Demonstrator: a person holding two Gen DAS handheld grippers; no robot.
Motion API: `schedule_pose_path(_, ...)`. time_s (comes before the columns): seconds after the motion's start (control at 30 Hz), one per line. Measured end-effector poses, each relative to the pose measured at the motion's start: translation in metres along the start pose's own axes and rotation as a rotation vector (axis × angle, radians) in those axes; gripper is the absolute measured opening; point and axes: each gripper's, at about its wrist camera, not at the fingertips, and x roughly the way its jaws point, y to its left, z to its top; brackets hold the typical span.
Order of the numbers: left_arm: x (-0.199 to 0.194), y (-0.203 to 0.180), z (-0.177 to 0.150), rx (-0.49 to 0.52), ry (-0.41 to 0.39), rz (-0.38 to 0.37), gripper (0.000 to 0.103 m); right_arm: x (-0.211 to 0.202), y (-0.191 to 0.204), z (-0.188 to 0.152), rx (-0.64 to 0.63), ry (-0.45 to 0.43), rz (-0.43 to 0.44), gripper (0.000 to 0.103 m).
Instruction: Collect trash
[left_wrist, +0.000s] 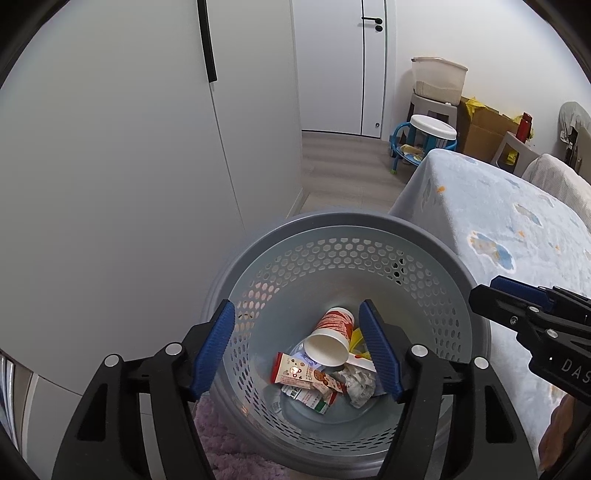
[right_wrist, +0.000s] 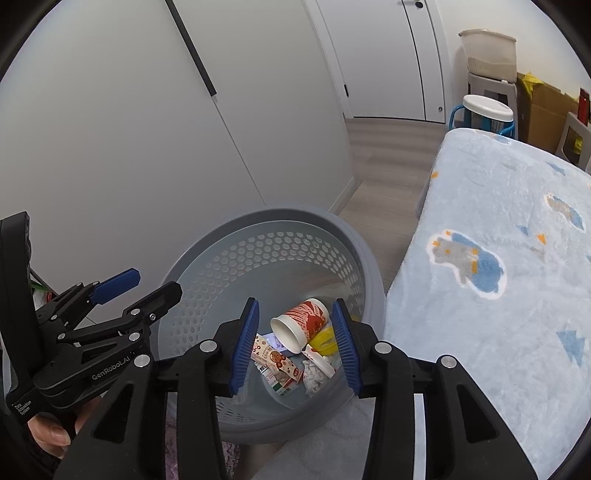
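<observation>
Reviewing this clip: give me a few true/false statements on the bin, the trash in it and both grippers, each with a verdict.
1. The paper cup lies on its side inside the grey bin. True.
2. The left gripper is shut on a snack wrapper. False: its jaws are open and empty above the bin; the wrapper lies on the bin floor.
3. The bin's wall is perforated. True.
4. The right gripper holds the crumpled paper. False: it is open and empty, and the paper lies in the bin.
5. A bed with a light blue blanket stands beside the bin. True.
</observation>
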Motion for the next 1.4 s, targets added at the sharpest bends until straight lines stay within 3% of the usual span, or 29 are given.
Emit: schedule_pose_path(1.4,-0.016,0.001,0.001,0.000,-0.028,0.043,0.082,-0.014,0.000,0.003,-0.012,-0.037,-0.034,0.075)
